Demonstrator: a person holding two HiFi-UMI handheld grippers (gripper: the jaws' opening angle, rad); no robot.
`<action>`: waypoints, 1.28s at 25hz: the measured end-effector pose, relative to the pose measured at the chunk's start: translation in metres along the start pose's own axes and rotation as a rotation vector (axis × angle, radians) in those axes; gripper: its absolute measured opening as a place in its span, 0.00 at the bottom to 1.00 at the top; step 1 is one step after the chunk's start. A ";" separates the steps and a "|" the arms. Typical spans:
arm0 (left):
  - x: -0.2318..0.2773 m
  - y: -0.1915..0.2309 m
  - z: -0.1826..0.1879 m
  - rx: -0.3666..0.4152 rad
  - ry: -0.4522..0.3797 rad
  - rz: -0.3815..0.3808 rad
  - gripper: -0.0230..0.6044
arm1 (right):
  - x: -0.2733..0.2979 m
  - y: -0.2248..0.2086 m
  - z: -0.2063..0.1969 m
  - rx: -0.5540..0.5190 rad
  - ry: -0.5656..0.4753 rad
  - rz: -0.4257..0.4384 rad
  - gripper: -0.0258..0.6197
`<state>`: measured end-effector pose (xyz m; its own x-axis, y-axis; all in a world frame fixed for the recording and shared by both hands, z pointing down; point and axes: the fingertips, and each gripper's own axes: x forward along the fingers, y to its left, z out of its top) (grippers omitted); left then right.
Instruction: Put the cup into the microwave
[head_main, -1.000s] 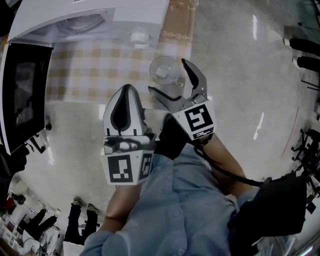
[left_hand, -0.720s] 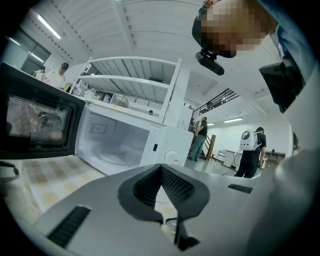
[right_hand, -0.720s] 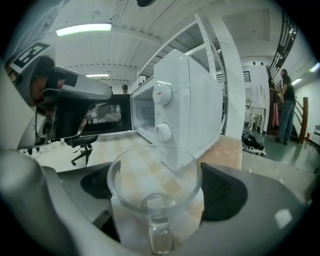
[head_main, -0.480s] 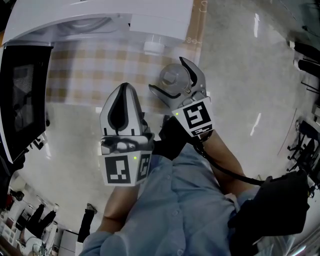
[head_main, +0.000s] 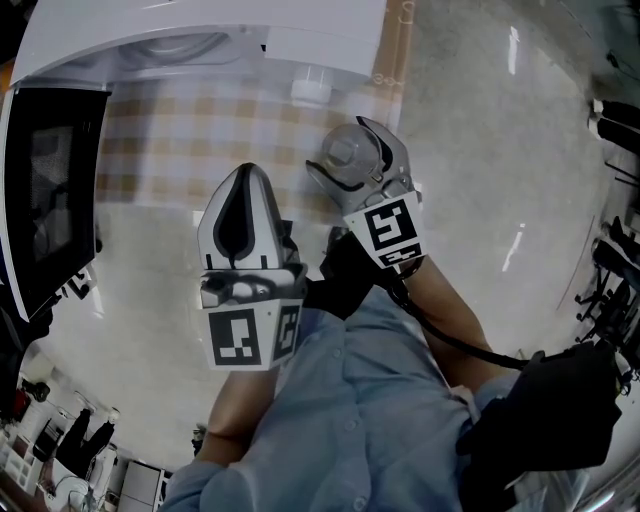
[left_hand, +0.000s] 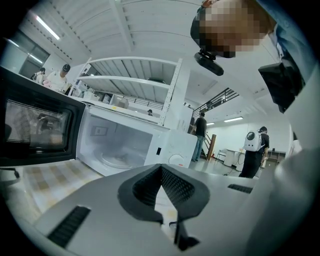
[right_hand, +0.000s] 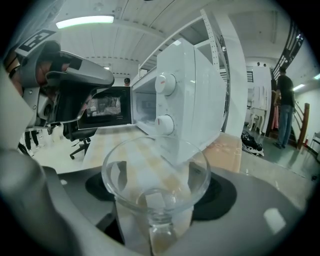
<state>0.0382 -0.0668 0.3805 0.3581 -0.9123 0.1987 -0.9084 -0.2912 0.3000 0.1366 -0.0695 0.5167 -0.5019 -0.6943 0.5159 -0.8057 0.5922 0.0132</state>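
Clearly, the cup (right_hand: 155, 175) is transparent, flared glass.

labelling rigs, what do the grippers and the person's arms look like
Both are light grey with black pads. The left gripper tapers to a point; the right gripper has curved jaws that have just been closing round the glass cup. Each carries a white cube with black square markers. A black cable trails from the right one. The shirt is light blue.
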 end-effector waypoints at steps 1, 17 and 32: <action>-0.001 -0.001 0.001 0.003 -0.001 0.001 0.05 | 0.000 0.000 0.000 0.004 0.002 -0.002 0.65; -0.051 -0.005 0.042 0.050 -0.110 0.095 0.05 | -0.014 0.023 0.043 -0.006 -0.089 0.100 0.65; -0.045 0.069 0.065 0.132 -0.124 0.025 0.05 | 0.031 0.092 0.091 0.033 -0.105 0.112 0.65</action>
<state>-0.0549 -0.0646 0.3319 0.3132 -0.9458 0.0855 -0.9400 -0.2959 0.1701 0.0187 -0.0739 0.4553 -0.6182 -0.6646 0.4197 -0.7517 0.6560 -0.0685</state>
